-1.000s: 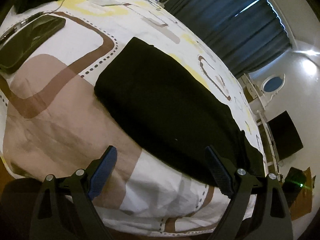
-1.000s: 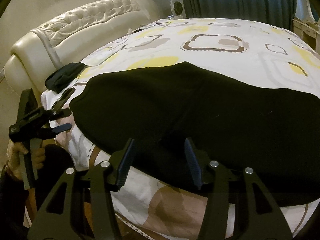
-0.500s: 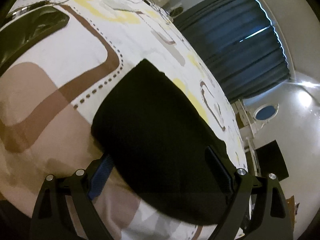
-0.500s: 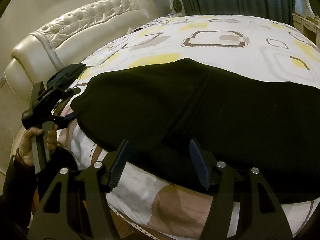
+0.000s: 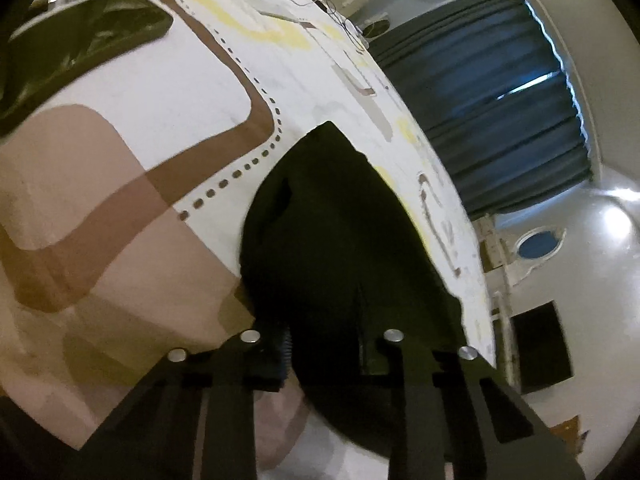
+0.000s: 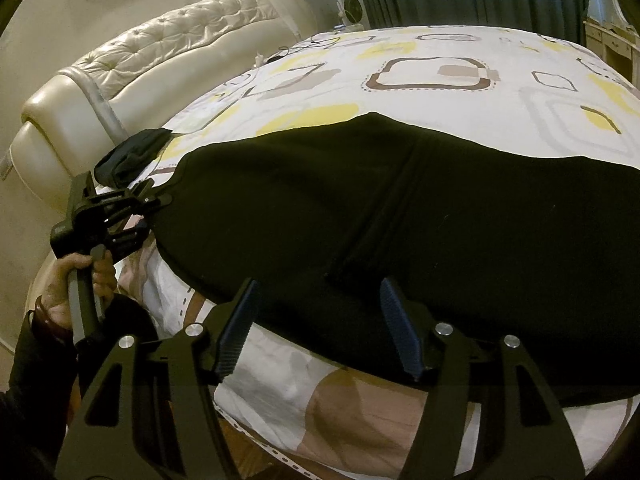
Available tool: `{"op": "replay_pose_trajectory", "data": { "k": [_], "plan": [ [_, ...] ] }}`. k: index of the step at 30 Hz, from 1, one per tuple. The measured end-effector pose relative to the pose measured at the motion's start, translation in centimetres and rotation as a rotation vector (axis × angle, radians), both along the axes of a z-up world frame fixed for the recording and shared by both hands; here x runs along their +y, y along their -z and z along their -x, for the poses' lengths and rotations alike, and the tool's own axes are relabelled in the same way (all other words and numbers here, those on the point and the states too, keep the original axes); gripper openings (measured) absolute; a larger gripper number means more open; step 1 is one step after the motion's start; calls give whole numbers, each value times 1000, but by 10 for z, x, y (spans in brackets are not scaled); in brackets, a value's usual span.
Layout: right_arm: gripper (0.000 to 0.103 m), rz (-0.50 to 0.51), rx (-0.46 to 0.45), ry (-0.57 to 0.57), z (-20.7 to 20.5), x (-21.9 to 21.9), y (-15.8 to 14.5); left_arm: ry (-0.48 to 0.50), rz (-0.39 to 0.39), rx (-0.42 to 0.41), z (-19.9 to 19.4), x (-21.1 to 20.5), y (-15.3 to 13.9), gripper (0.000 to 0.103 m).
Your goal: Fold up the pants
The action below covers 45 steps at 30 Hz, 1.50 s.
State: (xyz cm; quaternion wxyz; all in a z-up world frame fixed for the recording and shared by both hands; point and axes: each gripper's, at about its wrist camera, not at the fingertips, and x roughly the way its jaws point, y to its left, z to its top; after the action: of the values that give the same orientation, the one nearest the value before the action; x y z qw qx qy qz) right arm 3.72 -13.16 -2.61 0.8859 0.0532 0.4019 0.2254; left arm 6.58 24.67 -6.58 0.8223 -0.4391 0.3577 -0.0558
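Note:
Black pants [image 6: 400, 208] lie flat across a patterned bedspread [image 6: 440, 72]. In the left wrist view the pants [image 5: 340, 240] run away from me, and my left gripper [image 5: 324, 344] has closed in on their near end, with the cloth between the fingers. The right wrist view shows that left gripper [image 6: 156, 196] at the pants' left end, held by a hand. My right gripper [image 6: 320, 320] is open, its blue pads over the pants' near edge without touching them.
A padded cream headboard [image 6: 160, 60] curves along the back left. Another dark garment [image 6: 132, 152] lies near it, beside the pants' left end. A dark flat object [image 5: 80, 36] lies on the bedspread. Dark curtains [image 5: 500, 100] hang behind the bed.
My left gripper has moved in to the pants' end and its fingers have closed from wide open onto the cloth. My right gripper has stayed open, shifting slightly.

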Motion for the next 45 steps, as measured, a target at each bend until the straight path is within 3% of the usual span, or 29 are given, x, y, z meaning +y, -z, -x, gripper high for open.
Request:
{"op": "replay_pose_trajectory", "data": {
  "k": [5, 15, 22, 29, 36, 45],
  "plan": [
    [63, -10, 0, 3, -1, -2, -1, -2, -46, -48, -4, -8, -16, 20],
    [63, -51, -18, 40, 0, -23, -13, 106, -309, -236, -11, -79, -92, 20],
    [63, -100, -42, 100, 5, -56, -30, 237, -362, -342, -22, -145, -125, 20],
    [63, -153, -57, 186, 10, -102, -41, 374, -399, -378, -24, -207, -129, 20],
    [64, -204, -52, 270, 12, -144, -40, 513, -429, -380, -19, -262, -115, 20],
    [71, -400, 25, 311, 1, -186, -26, 662, -465, -344, -12, -318, -88, 21]
  ]
}}
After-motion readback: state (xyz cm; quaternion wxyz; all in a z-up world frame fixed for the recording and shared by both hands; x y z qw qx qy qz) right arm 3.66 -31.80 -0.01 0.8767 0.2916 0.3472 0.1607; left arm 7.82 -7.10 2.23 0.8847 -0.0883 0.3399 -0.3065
